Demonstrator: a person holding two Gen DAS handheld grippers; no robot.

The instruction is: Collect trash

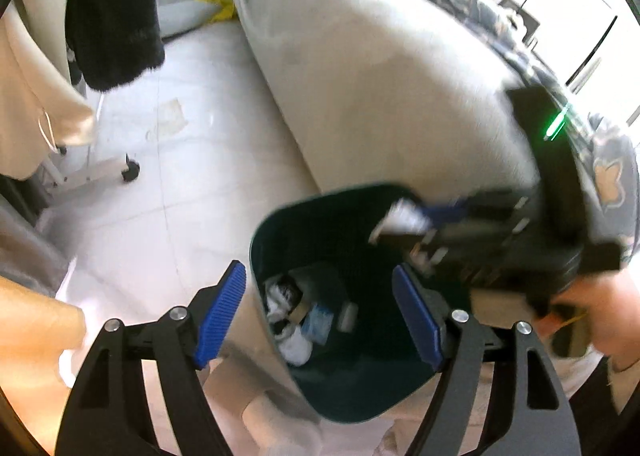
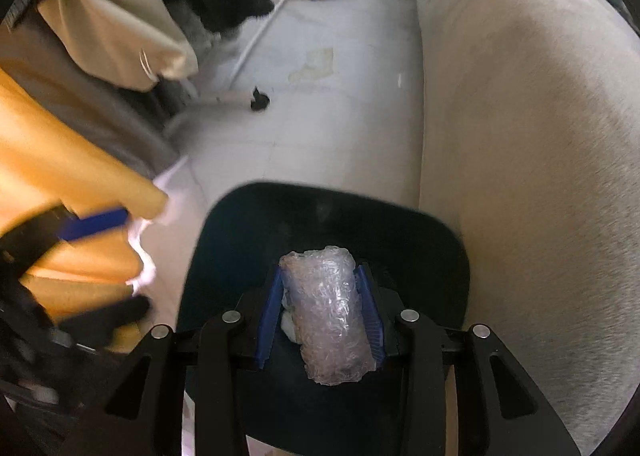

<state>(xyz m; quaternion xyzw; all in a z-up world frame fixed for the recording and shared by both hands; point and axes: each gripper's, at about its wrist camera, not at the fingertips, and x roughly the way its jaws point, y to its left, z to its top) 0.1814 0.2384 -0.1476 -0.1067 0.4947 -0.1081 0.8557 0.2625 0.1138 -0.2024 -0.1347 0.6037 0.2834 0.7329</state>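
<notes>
A dark bin (image 1: 276,223) stands on the floor against the sofa, with several white and blue scraps (image 1: 296,320) at its bottom. My left gripper (image 1: 318,276) hangs open above the bin with nothing between its blue pads. My right gripper (image 2: 320,274) is shut on a roll of clear bubble wrap (image 2: 324,312) and points down into the bin's mouth (image 2: 320,195). In the left wrist view the right gripper (image 1: 424,215) shows blurred over the bin's far rim, held by a hand (image 1: 592,316). One blue pad (image 2: 96,228) of the left gripper shows at the left of the right wrist view.
A beige sofa (image 1: 380,75) runs along the right of the bin. A flat clear wrapper (image 2: 316,63) lies on the pale tile floor. At the left stands a clothes rack on a black caster (image 1: 130,171), with black (image 1: 116,15) and cream garments and orange fabric (image 2: 60,159).
</notes>
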